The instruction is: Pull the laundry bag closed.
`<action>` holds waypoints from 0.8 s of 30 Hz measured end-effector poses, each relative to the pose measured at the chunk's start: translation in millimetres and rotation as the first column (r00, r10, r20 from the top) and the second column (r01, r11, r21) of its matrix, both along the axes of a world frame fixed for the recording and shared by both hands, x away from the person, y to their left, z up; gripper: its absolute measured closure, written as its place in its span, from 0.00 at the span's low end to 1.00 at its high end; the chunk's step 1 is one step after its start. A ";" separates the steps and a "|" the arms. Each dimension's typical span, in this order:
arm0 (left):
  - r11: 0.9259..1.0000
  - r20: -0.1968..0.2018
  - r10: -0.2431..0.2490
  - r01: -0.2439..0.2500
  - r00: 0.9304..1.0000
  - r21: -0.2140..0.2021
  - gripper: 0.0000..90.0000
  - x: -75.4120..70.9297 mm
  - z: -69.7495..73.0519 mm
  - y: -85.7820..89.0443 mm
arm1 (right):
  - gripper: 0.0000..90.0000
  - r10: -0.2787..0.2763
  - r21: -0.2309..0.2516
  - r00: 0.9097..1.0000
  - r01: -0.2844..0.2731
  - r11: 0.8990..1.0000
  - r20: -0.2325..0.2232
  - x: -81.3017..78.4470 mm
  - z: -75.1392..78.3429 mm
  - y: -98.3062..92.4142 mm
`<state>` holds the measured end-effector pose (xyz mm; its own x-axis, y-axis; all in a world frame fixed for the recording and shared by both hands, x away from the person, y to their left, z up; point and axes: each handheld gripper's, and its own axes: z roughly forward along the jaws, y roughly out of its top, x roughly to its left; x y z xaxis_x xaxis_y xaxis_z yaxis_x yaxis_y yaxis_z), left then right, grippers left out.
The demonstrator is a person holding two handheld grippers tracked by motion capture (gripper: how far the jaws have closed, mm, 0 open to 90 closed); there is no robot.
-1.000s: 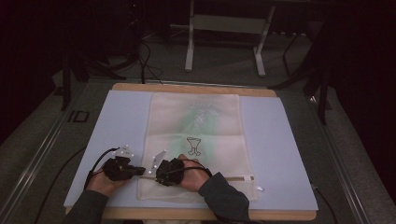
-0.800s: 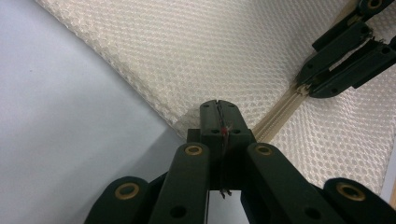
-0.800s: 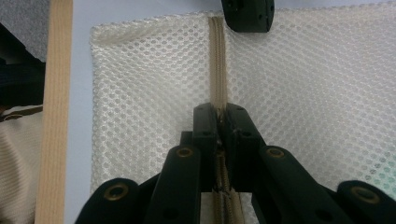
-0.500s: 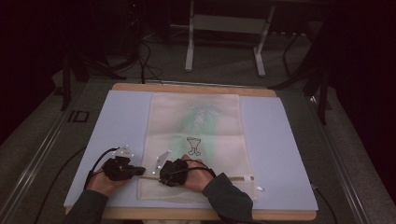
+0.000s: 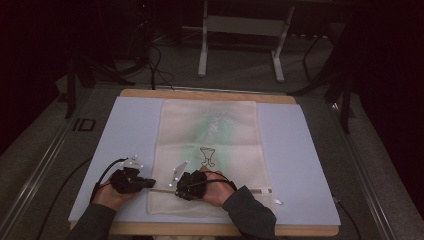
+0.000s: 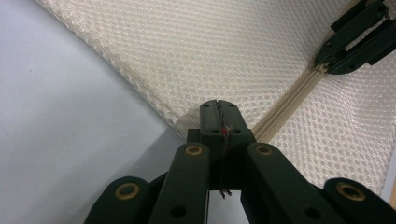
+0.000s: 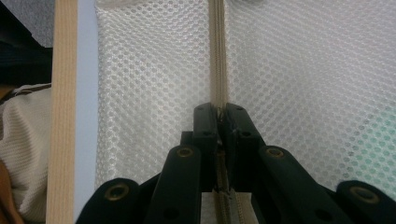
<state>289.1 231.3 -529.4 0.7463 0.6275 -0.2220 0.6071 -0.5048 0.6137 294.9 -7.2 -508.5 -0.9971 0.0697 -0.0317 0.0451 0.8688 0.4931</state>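
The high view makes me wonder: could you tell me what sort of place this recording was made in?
Probably a lab or studio set up for recording. A wooden table with a pale blue mat stands in a dark room, cables trail over grey carpet, and a metal stand is behind it.

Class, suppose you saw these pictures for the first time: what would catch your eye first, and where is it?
A cream mesh bag lies flat in the middle of the pale blue mat. Near its front edge, the left gripper pinches the bag's corner by the zipper, and the right gripper is clamped on that zipper further along.
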 end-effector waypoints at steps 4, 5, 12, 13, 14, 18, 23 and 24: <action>1.000 0.000 -0.001 0.001 1.000 0.000 1.00 0.0 -0.1 0.0 | 0.94 0.000 -0.006 1.000 0.000 1.000 0.003 -0.2 0.6 -2.9; 1.000 0.001 -0.002 0.002 1.000 0.000 1.00 0.0 0.0 -0.1 | 0.94 0.002 -0.002 1.000 -0.002 1.000 0.003 0.2 0.7 -3.5; 1.000 0.002 -0.005 0.005 1.000 0.003 1.00 0.1 0.1 0.0 | 0.94 -0.002 0.003 1.000 0.001 1.000 0.003 0.2 -0.4 -6.6; 1.000 0.001 -0.004 0.004 1.000 0.003 1.00 0.0 0.1 0.0 | 0.94 -0.007 0.007 1.000 0.007 1.000 -0.005 0.1 -0.1 -7.7; 1.000 0.001 -0.005 0.005 1.000 0.004 1.00 0.2 0.1 0.0 | 0.94 -0.007 0.004 1.000 0.007 1.000 -0.002 0.3 -0.1 -9.3; 1.000 0.001 -0.004 0.004 1.000 0.003 1.00 0.1 0.1 -0.1 | 0.94 -0.012 0.010 1.000 0.012 1.000 -0.006 0.4 0.0 -15.3; 1.000 -0.001 -0.002 0.002 1.000 0.001 1.00 0.0 0.1 -0.1 | 0.94 -0.012 0.018 1.000 0.012 1.000 -0.005 0.2 -0.2 -17.8; 1.000 -0.001 -0.003 0.003 1.000 0.001 1.00 0.0 0.0 0.0 | 0.94 -0.012 0.018 1.000 0.012 1.000 -0.005 0.1 -0.2 -18.1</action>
